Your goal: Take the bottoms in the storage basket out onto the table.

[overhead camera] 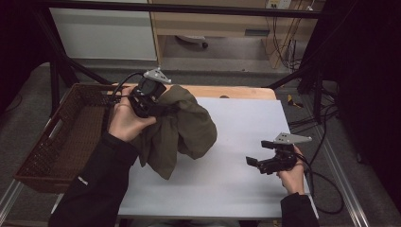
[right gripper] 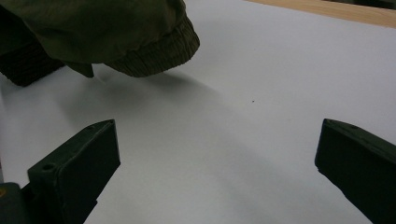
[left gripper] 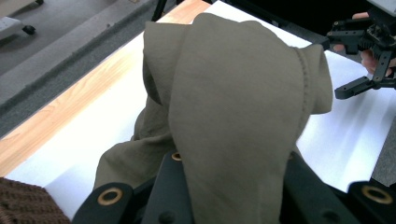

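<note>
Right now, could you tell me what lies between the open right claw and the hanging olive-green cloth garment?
Nothing: in the high view, only bare white table surface separates the right claw from the olive-green cloth garment. The right gripper view agrees.

- Long black sleeves are worn on both arms.
- The left gripper point(overhead camera: 150, 97) and right gripper point(overhead camera: 265, 156) are built black, each topped by a grey three-cornered plate.
- Brass-ringed holes are seen in the black jaws.

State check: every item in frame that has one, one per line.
olive garment: bunched, lifted, its lower end hanging to the white sheet
left gripper: shut on the garment
right gripper: open, empty, over the white sheet
wicker basket: left of the table, contents unclear
</note>
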`<state>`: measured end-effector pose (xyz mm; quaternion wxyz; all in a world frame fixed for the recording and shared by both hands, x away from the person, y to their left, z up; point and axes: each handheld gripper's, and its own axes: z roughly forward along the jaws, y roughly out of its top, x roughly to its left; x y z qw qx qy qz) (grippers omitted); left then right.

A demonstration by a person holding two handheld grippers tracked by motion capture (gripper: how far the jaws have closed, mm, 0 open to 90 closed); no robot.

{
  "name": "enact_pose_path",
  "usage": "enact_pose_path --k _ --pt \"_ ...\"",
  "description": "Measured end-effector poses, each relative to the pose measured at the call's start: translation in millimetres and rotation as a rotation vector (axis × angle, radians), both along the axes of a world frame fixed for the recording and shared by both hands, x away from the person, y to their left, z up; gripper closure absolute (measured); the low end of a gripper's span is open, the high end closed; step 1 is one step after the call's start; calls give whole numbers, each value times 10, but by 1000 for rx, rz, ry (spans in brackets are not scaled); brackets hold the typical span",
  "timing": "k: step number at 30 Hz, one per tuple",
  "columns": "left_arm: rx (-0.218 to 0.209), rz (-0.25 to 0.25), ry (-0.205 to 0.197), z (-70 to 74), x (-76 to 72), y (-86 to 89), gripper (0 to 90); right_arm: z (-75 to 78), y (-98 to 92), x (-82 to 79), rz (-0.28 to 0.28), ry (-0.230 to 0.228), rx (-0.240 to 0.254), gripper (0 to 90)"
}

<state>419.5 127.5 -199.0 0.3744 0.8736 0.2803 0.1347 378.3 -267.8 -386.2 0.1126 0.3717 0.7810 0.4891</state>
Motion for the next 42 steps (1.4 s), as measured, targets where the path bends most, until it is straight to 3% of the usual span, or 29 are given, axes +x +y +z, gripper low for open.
enact_pose_path --k 21,30,42 --pt "32 -30 36 -361 71 -229 787 -1 0 -1 1 0 -1 6" --pt "12 -41 36 -489 59 -273 784 -3 -5 0 0 -2 -1 6" --pt "19 -45 54 -685 51 -279 753 -3 -4 0 -1 -1 -2 6"
